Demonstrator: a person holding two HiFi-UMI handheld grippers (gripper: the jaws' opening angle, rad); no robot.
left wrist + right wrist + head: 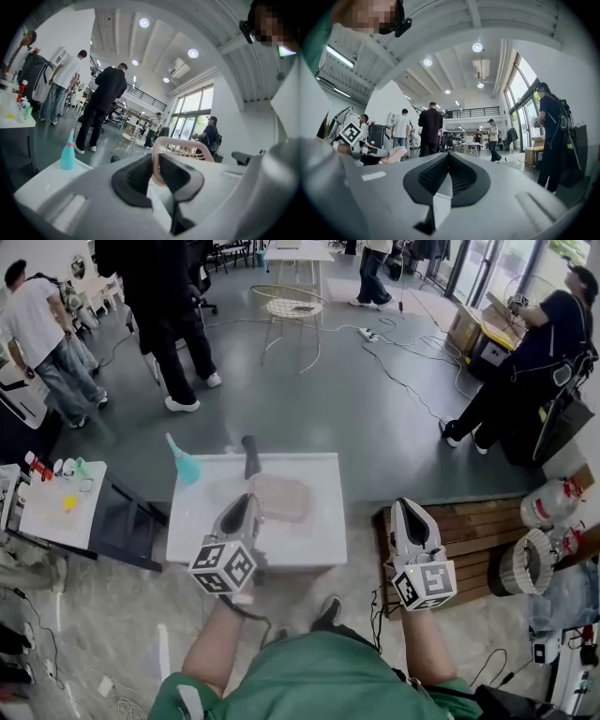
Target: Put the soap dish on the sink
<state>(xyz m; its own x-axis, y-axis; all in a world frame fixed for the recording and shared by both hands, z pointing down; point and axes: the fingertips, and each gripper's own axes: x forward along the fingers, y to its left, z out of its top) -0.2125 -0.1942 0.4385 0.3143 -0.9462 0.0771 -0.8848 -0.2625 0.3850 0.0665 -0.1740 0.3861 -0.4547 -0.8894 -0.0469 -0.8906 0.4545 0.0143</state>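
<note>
In the head view the pink soap dish [281,498] hangs level over the white sink top [314,542]. My left gripper [246,506] is shut on the dish's near left rim. In the left gripper view the pink rim [183,142] rises from between the closed pads of the left gripper [157,168]. My right gripper [405,508] is held to the right of the sink, over the wooden pallet, shut with nothing in it. In the right gripper view its pads [461,176] meet, and the soap dish [393,153] shows at far left.
A teal bottle [186,465] and a black faucet [251,457] stand at the sink top's far edge. A wooden pallet [487,521] lies to the right, a side table [56,502] with small bottles to the left. People and a wire chair [291,306] stand beyond.
</note>
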